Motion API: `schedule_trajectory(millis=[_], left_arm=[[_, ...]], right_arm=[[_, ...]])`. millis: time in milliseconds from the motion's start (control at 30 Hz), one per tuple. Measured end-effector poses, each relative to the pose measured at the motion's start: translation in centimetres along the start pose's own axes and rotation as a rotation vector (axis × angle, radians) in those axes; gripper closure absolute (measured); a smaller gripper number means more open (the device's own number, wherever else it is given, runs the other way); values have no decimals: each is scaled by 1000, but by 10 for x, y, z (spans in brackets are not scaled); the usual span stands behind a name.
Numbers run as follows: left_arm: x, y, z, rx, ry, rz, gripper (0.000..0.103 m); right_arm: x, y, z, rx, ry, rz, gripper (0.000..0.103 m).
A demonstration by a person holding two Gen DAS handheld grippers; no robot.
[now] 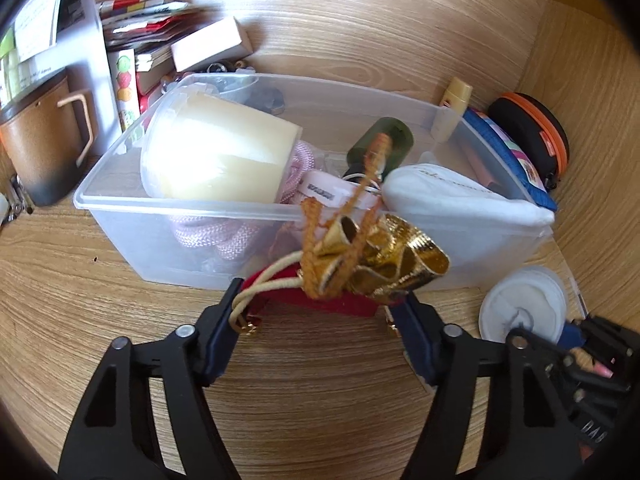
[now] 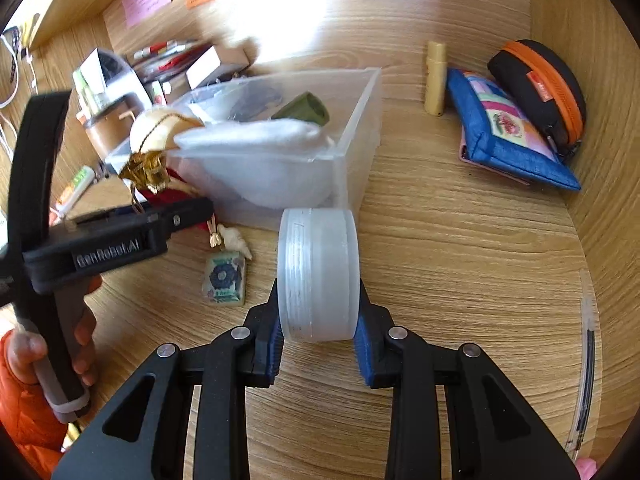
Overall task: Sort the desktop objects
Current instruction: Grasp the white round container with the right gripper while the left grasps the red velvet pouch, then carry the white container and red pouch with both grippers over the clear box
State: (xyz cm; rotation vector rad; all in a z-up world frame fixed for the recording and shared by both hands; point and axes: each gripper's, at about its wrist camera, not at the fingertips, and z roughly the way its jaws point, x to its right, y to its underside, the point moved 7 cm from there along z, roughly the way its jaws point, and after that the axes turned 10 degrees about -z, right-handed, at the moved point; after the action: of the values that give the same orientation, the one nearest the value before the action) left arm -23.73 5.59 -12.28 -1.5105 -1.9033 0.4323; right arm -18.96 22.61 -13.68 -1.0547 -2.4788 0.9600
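Observation:
My left gripper (image 1: 320,304) is shut on a red and gold drawstring pouch (image 1: 376,264), held just in front of the clear plastic bin (image 1: 120,184); the pouch also shows in the right wrist view (image 2: 146,170). The bin holds a cream candle jar (image 1: 216,152), pink rope (image 1: 224,236), a green bottle (image 1: 384,140) and a white pouch (image 1: 460,196). My right gripper (image 2: 318,332) is shut on a round frosted plastic jar (image 2: 318,276), held on its side near the bin's right corner (image 2: 360,140).
A brown mug (image 1: 48,144), books and boxes (image 1: 144,40) stand at the back left. A blue zip pouch (image 2: 508,128), a black and orange case (image 2: 540,84) and a cream tube (image 2: 436,80) lie at the right. A small flower card (image 2: 224,278) and a shell (image 2: 236,238) lie on the wooden desk.

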Motion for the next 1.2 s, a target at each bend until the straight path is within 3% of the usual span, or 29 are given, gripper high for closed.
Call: schedule_trajectory(millis=[400,1000,1200], left_arm=[[10,1,-10,13,41,69,58],[10,0,-30,20,103,67,72],[12,-5,-48,59,135,77,73]], right_arm=[[0,-9,-14,26,27,-13,76],[-13,-25,-33,61,42,-47,76],[-19,-32,-37,75,48,-58,76]])
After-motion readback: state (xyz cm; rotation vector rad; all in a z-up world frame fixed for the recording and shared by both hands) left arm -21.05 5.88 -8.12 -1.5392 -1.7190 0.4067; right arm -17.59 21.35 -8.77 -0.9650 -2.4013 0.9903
